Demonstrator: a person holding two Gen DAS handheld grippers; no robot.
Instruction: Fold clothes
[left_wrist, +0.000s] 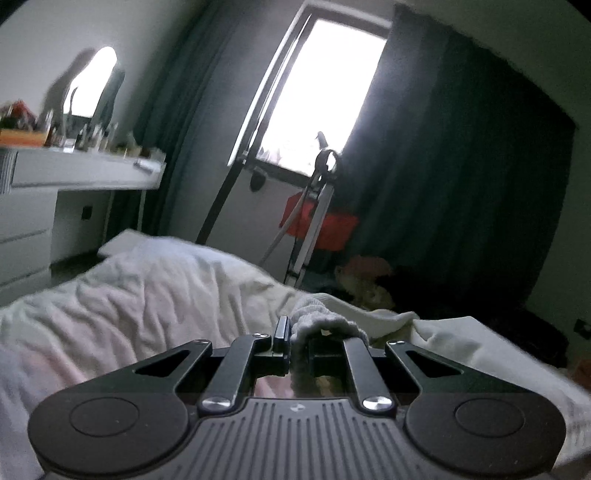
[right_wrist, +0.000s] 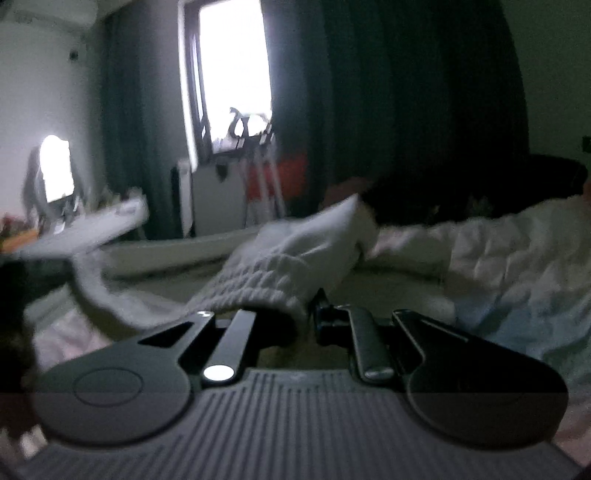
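A white garment with a ribbed elastic band (left_wrist: 325, 326) lies over a bed covered by a crumpled white duvet (left_wrist: 147, 295). My left gripper (left_wrist: 295, 341) is shut on that ribbed band, and the cloth bunches over its right finger. In the right wrist view the same white garment (right_wrist: 266, 280) stretches away from my right gripper (right_wrist: 308, 319), which is shut on its ribbed edge. The cloth hides the left finger there. The rest of the garment (right_wrist: 325, 229) rises slightly off the bed, blurred.
A white desk (left_wrist: 74, 173) with a mirror and small items stands at the left. A bright window (left_wrist: 321, 96) sits between dark curtains (left_wrist: 461, 166). A metal stand (left_wrist: 317, 206) and a red box (left_wrist: 332, 225) are beyond the bed.
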